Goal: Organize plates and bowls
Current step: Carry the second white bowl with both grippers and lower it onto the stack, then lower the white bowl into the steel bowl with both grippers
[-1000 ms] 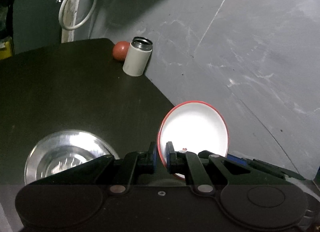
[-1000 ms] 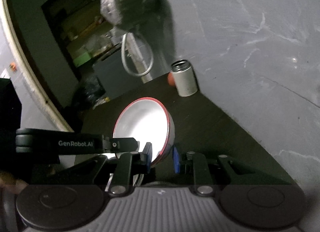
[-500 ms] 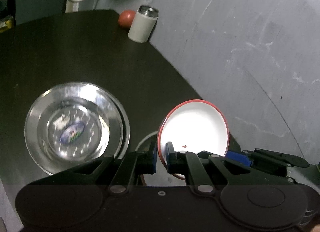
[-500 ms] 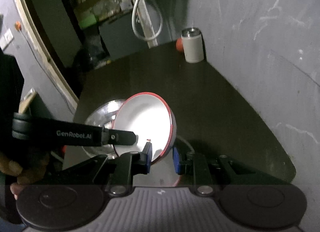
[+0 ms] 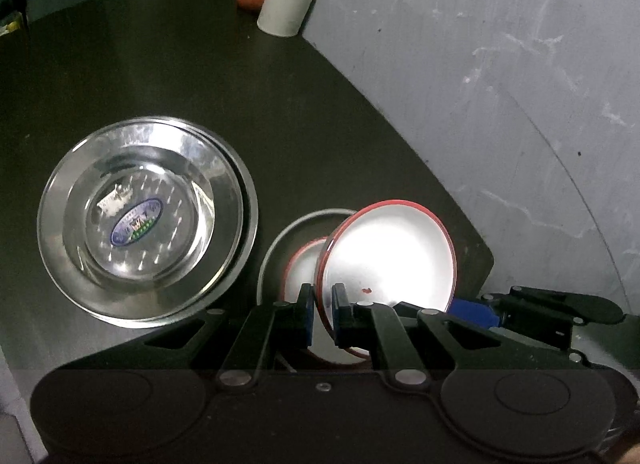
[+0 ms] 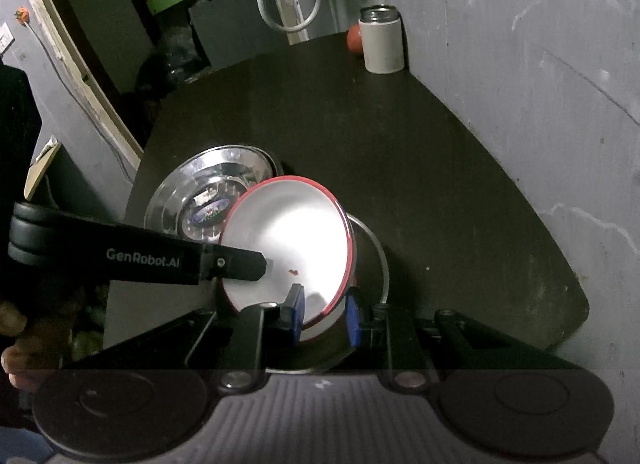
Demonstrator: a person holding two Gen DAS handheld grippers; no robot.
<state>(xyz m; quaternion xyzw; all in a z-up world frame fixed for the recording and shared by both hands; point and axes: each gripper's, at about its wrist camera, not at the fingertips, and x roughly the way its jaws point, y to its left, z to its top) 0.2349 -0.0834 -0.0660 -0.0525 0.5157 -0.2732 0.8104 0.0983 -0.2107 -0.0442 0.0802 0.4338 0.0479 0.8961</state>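
While both hand-held grippers hold the tilted bowl (image 5: 388,252), the left (image 5: 321,306) clamped on its near-left rim and the right (image 6: 323,314) straddling its near-right rim, seemingly gripping, it should be levelled before lowering. Beneath it on the table (image 5: 168,75) a second bowl (image 5: 302,270) sits in a plate (image 5: 276,242); to the left, steel dishes (image 5: 144,219) are stacked.

Red-rimmed white bowl (image 5: 394,252): tilted, above a second red-rimmed bowl (image 5: 302,268) nested in a plate (image 5: 276,240). Stacked steel bowls (image 5: 140,219): upright, left.
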